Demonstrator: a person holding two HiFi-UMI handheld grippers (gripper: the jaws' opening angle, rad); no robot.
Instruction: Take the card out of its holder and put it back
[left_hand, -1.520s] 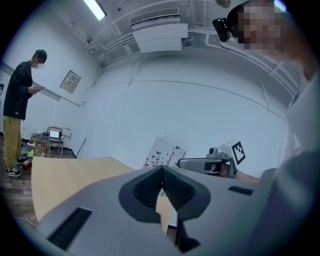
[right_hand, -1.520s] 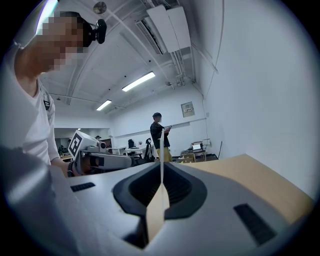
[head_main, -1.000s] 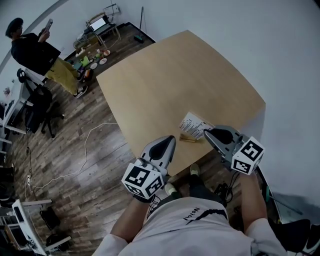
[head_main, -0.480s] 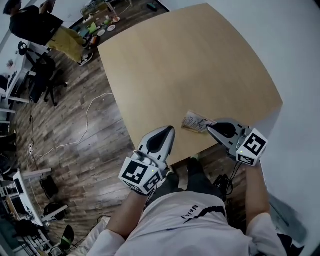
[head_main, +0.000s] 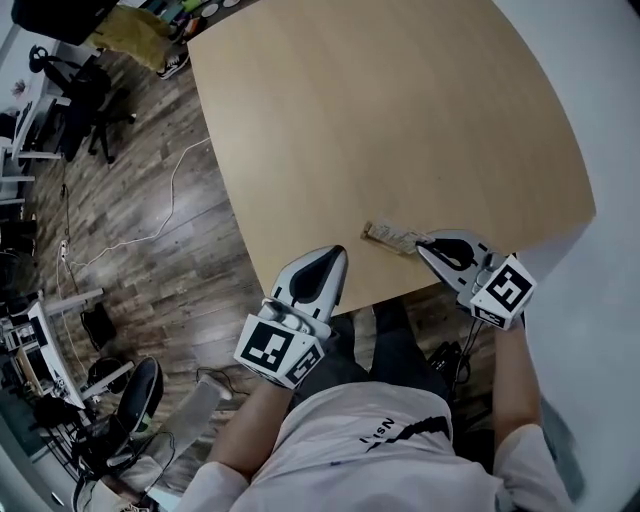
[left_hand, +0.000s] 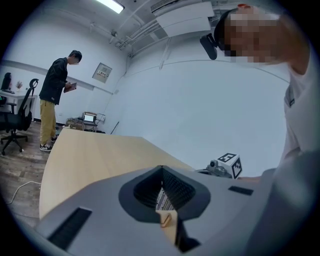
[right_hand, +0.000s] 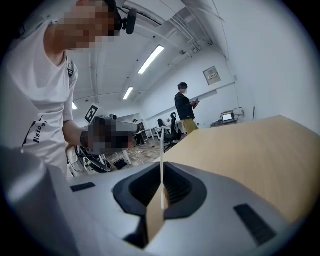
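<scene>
Smooth matt wooden table (head_main: 400, 120), thin paper card (head_main: 398, 238).

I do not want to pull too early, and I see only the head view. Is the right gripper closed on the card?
Observer: Yes. In the right gripper view, the right gripper has its jaws shut on the card, which stands edge-on between them.
Operator: And the other one, is it gripping anything?
Observer: No. The left gripper is shut and empty; the wooden holder only shows beyond its jaws.
</scene>
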